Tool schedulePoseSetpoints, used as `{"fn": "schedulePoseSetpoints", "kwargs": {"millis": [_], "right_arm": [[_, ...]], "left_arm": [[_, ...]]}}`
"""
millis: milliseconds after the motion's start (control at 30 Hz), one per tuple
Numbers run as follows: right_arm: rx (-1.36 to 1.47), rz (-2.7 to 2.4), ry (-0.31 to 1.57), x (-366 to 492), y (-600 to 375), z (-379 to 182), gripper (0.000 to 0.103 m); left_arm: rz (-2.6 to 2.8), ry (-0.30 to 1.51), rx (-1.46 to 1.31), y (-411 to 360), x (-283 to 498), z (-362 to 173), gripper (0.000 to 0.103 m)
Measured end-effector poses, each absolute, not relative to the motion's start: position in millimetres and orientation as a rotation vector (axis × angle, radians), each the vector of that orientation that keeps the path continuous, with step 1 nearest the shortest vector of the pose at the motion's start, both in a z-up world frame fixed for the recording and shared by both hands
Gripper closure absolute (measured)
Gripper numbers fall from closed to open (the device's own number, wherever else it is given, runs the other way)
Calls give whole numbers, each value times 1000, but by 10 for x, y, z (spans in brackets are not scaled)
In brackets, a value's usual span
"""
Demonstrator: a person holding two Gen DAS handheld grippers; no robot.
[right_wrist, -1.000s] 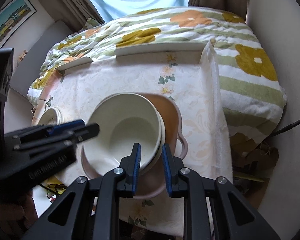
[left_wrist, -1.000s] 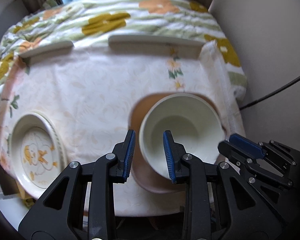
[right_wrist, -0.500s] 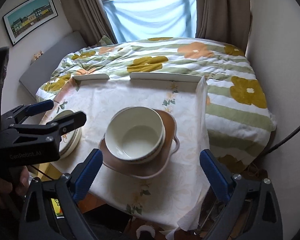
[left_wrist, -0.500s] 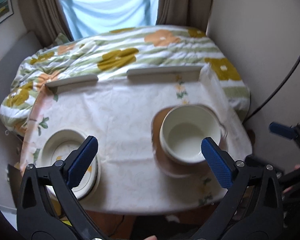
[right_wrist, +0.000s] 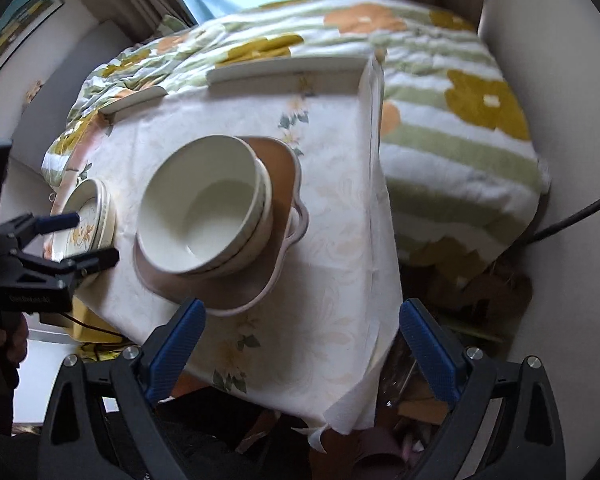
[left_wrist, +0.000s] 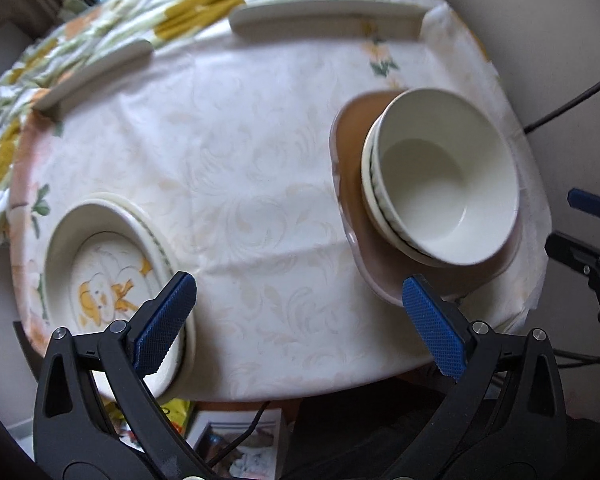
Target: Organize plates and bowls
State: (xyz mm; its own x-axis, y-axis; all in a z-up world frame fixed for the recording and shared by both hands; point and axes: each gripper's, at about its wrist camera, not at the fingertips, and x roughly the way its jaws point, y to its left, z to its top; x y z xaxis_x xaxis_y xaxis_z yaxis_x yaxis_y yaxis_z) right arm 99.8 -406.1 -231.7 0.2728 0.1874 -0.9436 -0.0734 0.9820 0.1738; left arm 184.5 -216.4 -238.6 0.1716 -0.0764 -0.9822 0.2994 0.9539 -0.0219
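Overhead, my left gripper (left_wrist: 300, 312) hangs with its blue pads spread wide and nothing between them, pointing steeply down at the near edge of the table (left_wrist: 260, 152). My right gripper (right_wrist: 300, 340) is spread just as wide and just as empty, above the near right corner of the floral cloth.

Outward from the left gripper, the stack of shallow plates (left_wrist: 112, 272), its top one printed with a yellow cartoon figure, sits at the near left of the table; the left-hand pad overlaps its rim in the left wrist view, though I cannot tell whether it touches. Ahead and to the right of that gripper stand the nested cream bowls (left_wrist: 440, 184), resting in a brown dish (left_wrist: 356, 216) with a scalloped pale rim.

From the right gripper, those same bowls (right_wrist: 204, 208) lie ahead and slightly left, well inside the table, while the plates (right_wrist: 86, 220) are far off to the left, just behind my left gripper (right_wrist: 60, 240).

So the plates fall to my left hand and the bowls sit about between the two, a shade nearer my right, I judge. Neither stack has a long axis; both are round, so any rim approach serves.
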Motion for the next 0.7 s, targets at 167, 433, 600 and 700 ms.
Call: {"fn": "schedulePoseSetpoints", "kwargs": {"millis": [167, 433, 600, 700], "right_arm": [[16, 207, 1369, 1183, -3899, -2487, 24], [-35, 282, 1464, 1352, -3679, -2832, 61], [-25, 313, 1463, 1410, -3658, -2990, 78], [-29, 317, 1443, 1405, -3660, -3006, 82]], "left_arm": [[-323, 1456, 199, -2221, 1948, -2619, 10], [-409, 1511, 236, -2441, 2039, -2912, 40], [-428, 1503, 231, -2479, 2055, -3023, 53], [-454, 1472, 246, -2492, 2012, -3004, 61]]}}
